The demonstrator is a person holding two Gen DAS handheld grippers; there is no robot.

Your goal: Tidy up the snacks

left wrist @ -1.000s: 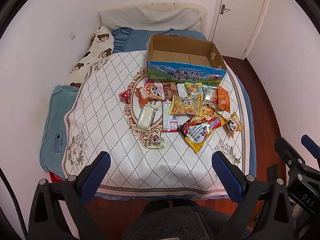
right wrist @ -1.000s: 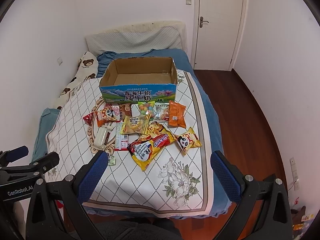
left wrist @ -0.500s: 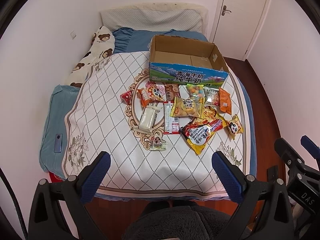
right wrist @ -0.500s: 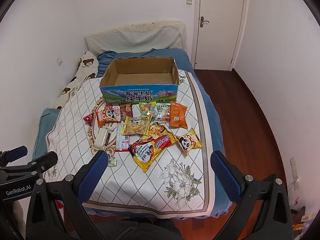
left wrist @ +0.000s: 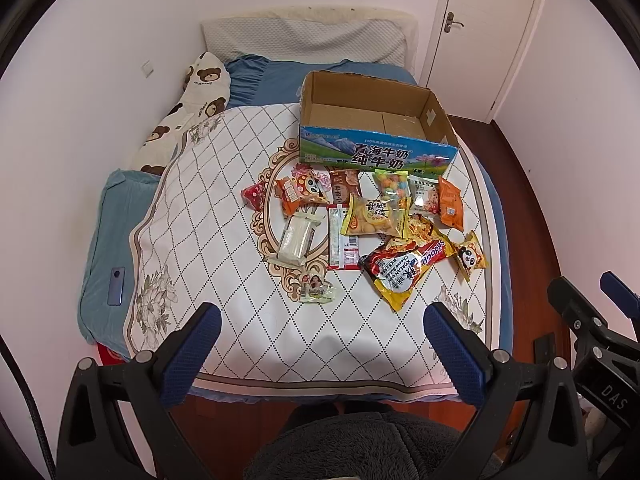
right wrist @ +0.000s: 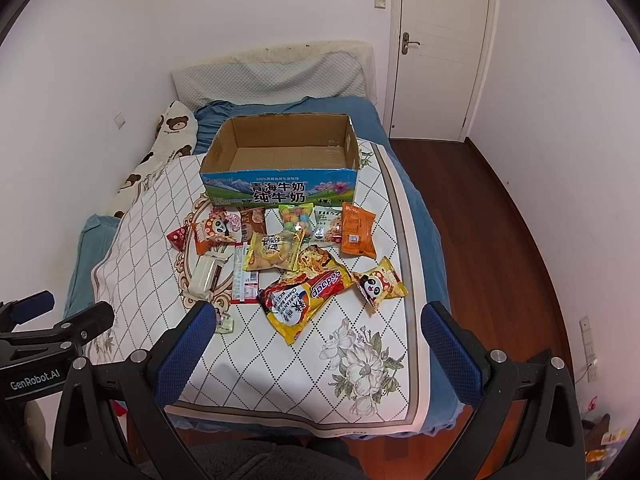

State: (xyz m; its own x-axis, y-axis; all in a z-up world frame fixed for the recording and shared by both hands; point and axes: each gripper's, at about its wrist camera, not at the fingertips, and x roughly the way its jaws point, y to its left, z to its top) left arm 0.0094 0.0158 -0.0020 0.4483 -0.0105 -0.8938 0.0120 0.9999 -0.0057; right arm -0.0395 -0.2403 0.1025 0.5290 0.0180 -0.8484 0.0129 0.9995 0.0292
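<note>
Cardboard made up the open box [left wrist: 376, 136] that sat toward the far end of the bed [left wrist: 256, 80], its blue printed front facing me and nothing visible inside it. Just in front of that box the snacks [left wrist: 368, 220] lay scattered on the white diamond-patterned quilt [left wrist: 208, 240], none of them in the box yet.

I held my left gripper [left wrist: 320, 344] above the near edge of the bed with its blue fingers [left wrist: 192, 352] spread wide and nothing between them. My right gripper [right wrist: 316, 344] hung beside it, equally wide open and holding nothing; both were well apart from the pile.

Nearest to me, a small pale candy packet [left wrist: 318, 290] lay alone. Behind it sat a long white wrapped bar [left wrist: 298, 238] and, just beside that, a narrow red-and-white packet [left wrist: 343, 238]. A large red and yellow noodle bag [right wrist: 304, 300] lay tilted across the middle, with a yellow panda packet [right wrist: 378, 284] near its right end. A yellow biscuit bag [right wrist: 274, 254] partly overlapped the noodle bag's far corner. Closer to the box were an orange panda packet [left wrist: 300, 194], a small red packet [left wrist: 254, 196] at the left end, a clear bag of coloured balls [right wrist: 294, 218] and an orange packet [right wrist: 357, 230] at the right end.

A bear-print pillow [left wrist: 188, 120] lay along the left wall, and a blue phone [left wrist: 117, 286] rested on the blue sheet at the left edge. A white door [right wrist: 438, 48] stood shut in the far corner.
</note>
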